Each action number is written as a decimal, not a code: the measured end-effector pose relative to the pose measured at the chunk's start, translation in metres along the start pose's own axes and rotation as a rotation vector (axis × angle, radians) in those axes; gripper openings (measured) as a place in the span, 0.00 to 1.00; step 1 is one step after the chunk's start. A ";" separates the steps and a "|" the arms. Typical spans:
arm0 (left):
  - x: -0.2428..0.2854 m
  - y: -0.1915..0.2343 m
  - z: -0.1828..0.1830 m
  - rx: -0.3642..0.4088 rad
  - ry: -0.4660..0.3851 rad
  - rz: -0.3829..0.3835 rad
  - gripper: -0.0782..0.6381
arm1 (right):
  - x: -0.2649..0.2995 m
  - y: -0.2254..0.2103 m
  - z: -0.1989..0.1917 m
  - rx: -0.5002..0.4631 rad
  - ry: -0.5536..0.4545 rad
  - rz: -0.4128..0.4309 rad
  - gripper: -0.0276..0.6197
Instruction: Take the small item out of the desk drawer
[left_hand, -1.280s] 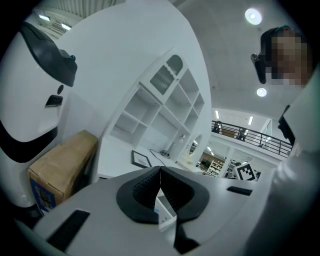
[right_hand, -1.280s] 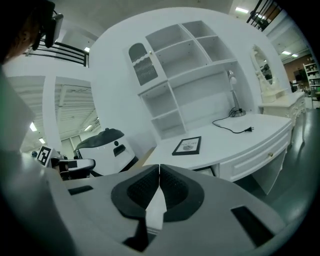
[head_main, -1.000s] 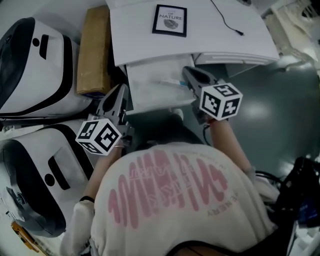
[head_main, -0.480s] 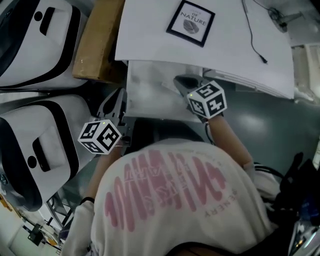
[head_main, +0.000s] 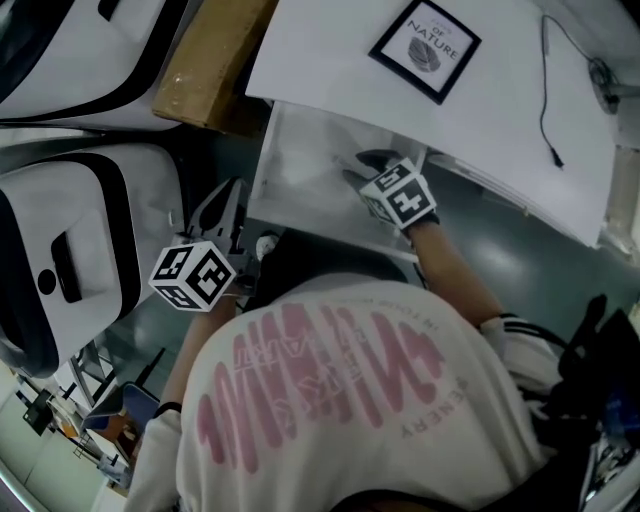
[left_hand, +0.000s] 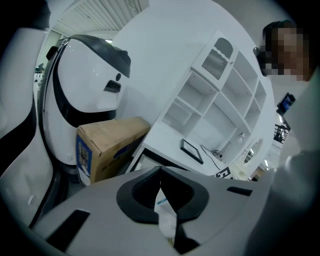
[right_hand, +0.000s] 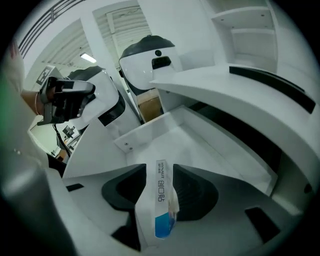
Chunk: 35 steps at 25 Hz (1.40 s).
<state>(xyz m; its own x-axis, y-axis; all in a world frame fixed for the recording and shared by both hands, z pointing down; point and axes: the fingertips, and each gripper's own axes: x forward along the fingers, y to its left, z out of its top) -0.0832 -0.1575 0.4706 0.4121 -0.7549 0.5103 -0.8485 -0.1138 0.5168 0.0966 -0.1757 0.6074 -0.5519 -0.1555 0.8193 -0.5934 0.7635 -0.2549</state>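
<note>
Right gripper (right_hand: 160, 169): reaching down into the open drawer (head_main: 300, 170); jaws have just been opening, now standing apart.
Small packet (right_hand: 159, 210): sitting upright between those jaws, inside the drawer; apparently leaning on one pad, contact unclear.

Drawer (head_main: 300, 165) open from above at near half; desktop (head_main: 330, 65) overhangs far half. Cardboard box (head_main: 205, 60) blocks left. White pod (head_main: 110, 210) crowds near left. Floor (head_main: 500, 235) right free.
</note>
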 end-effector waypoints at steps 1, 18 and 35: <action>-0.004 0.003 -0.001 -0.006 -0.004 0.012 0.15 | 0.005 0.000 -0.003 0.003 0.016 0.009 0.34; -0.021 0.017 -0.018 -0.068 0.009 0.028 0.15 | 0.025 -0.007 -0.033 0.066 0.127 -0.043 0.22; -0.052 -0.012 0.004 0.026 -0.031 -0.142 0.15 | -0.072 0.034 0.011 0.154 -0.063 -0.267 0.20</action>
<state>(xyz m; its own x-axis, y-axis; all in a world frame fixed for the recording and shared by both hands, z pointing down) -0.0960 -0.1190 0.4352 0.5187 -0.7494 0.4114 -0.7907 -0.2375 0.5642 0.1101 -0.1456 0.5342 -0.3975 -0.3798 0.8353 -0.8014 0.5871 -0.1144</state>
